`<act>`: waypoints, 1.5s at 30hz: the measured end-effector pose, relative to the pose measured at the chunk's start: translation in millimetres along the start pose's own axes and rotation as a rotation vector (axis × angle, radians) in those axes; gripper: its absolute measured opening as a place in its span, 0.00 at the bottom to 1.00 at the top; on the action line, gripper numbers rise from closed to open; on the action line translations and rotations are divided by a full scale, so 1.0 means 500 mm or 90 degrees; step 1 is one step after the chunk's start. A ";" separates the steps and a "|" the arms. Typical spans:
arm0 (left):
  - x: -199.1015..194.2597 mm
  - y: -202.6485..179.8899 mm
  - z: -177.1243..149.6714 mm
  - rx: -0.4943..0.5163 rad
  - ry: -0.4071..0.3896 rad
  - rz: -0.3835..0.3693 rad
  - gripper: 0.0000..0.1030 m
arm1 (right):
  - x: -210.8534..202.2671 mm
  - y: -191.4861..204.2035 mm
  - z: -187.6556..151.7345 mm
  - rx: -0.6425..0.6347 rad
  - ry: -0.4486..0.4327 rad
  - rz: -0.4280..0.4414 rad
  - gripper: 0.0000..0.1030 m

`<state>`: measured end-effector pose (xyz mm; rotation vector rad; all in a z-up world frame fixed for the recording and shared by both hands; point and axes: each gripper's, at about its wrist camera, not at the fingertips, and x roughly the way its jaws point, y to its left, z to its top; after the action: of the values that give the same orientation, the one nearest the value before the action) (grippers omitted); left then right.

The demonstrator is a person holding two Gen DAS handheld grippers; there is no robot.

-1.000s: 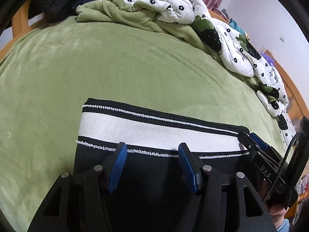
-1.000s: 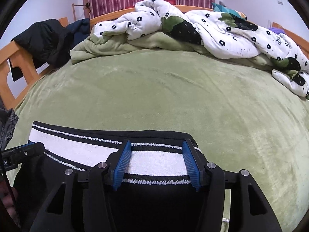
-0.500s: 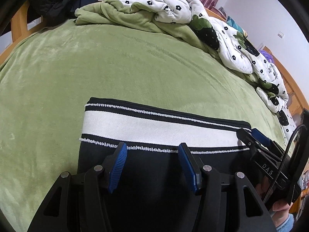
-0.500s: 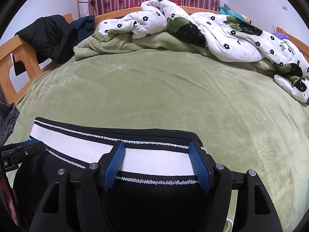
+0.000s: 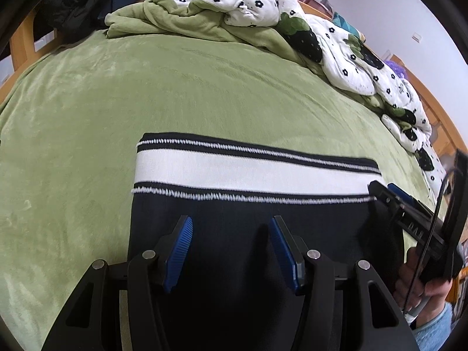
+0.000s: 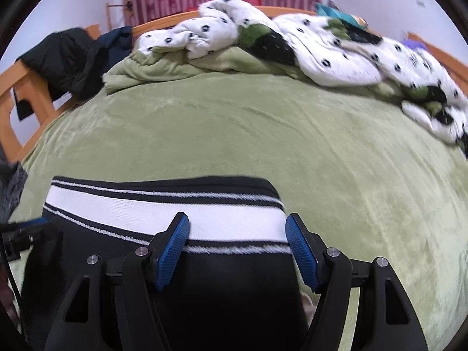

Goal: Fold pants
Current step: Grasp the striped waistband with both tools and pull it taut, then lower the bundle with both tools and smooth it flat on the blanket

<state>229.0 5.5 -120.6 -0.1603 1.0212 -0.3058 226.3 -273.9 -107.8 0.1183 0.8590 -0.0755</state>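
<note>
At the far left a dark jacket hangs over the wooden bed frame, and the green blanket spreads across the bed with nothing on it until the pants, which lie flat near the front edge. Their white waistband, edged in black with white stitching, runs crosswise, left to right, so the long axis of that band lies square across both tools' line of sight, while the dark body of the garment runs back toward the person and passes under both tools. The left tool hangs over the dark cloth just short of the band, near its left half, its blue pads spread wide with nothing between them. Further right, the right tool sits over the band's right end, also spread wide and gripping nothing; its pads frame the white stripe, so it looks the nearer of the two to the waistband. The right hand shows at the edge of the left view, wrapped around the tool's handle, which is held low and nearly level. Both tools point forward across the bed. Whether the pads touch the cloth cannot be told. Beyond, at the right, a crumpled floral quilt lies well apart.
</note>
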 end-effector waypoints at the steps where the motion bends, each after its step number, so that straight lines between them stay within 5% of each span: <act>1: -0.005 -0.002 -0.006 0.007 0.002 0.000 0.51 | -0.002 -0.007 -0.002 0.011 0.008 0.005 0.66; 8: -0.028 -0.003 -0.062 0.011 0.019 -0.009 0.51 | -0.052 -0.019 -0.035 0.006 0.019 0.001 0.66; 21: -0.118 0.011 -0.232 0.044 -0.004 -0.014 0.51 | -0.146 -0.064 -0.206 0.031 0.095 0.009 0.66; 29: -0.187 0.058 -0.315 0.001 -0.014 -0.021 0.51 | -0.181 -0.068 -0.252 0.021 0.090 0.013 0.66; 33: -0.202 0.040 -0.346 0.067 -0.011 0.002 0.51 | -0.202 -0.078 -0.249 0.034 0.072 0.020 0.66; 37: -0.199 -0.002 -0.379 0.195 -0.021 0.083 0.51 | -0.210 -0.095 -0.242 0.060 0.064 0.034 0.66; 42: -0.160 -0.026 -0.389 0.237 -0.023 0.163 0.54 | -0.208 -0.093 -0.238 0.066 0.068 0.053 0.66; 45: -0.138 -0.020 -0.375 0.204 -0.024 0.180 0.52 | -0.205 -0.078 -0.237 0.051 0.070 0.052 0.66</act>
<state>33.1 20.2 -158.4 0.2654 0.9311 -0.2044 66.3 -294.7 -109.5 0.2347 0.9606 -0.0266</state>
